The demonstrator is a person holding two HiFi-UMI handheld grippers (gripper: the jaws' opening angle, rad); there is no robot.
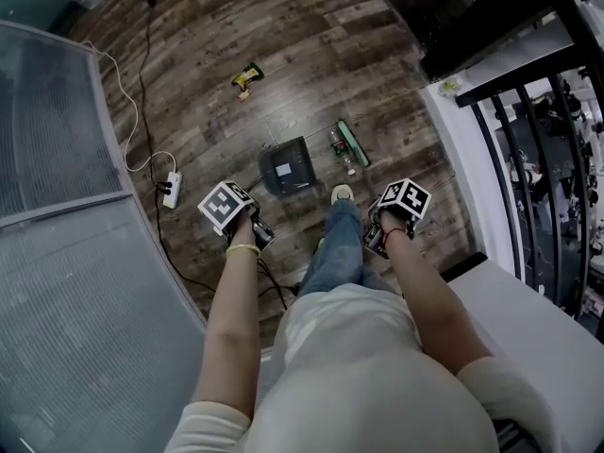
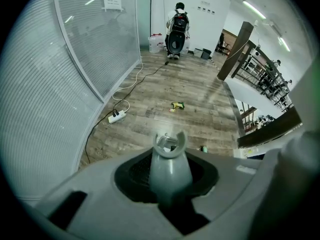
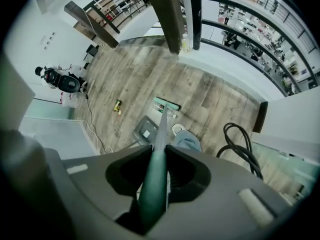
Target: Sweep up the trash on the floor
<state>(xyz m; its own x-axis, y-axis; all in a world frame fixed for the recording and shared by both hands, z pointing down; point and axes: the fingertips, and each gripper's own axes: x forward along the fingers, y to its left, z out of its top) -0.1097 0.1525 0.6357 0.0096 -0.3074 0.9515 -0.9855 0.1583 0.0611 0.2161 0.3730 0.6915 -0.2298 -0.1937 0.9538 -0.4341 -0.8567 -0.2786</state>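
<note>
- Standing over the dustpan [image 1: 288,166], a person holds a tool in each hand. The pan sits on the wood floor [image 1: 311,36], just ahead of the person's shoe [image 1: 342,193].
- The left gripper [image 2: 170,186] is clamped on the dustpan handle [image 2: 170,161], a grey stem with a clip at its top.
- The right gripper [image 3: 152,191] is closed round the green broom handle [image 3: 159,149]. The broom head [image 1: 354,142] rests just right of the dustpan, with what looks like a small bottle [image 1: 338,147] between them.
- Inside the pan a pale square shows; whether it is a label or litter, I cannot tell.
- A yellow-green wrapper [image 1: 247,75] lies well beyond the dustpan, and a power strip [image 1: 172,189] lies to its left.
</note>
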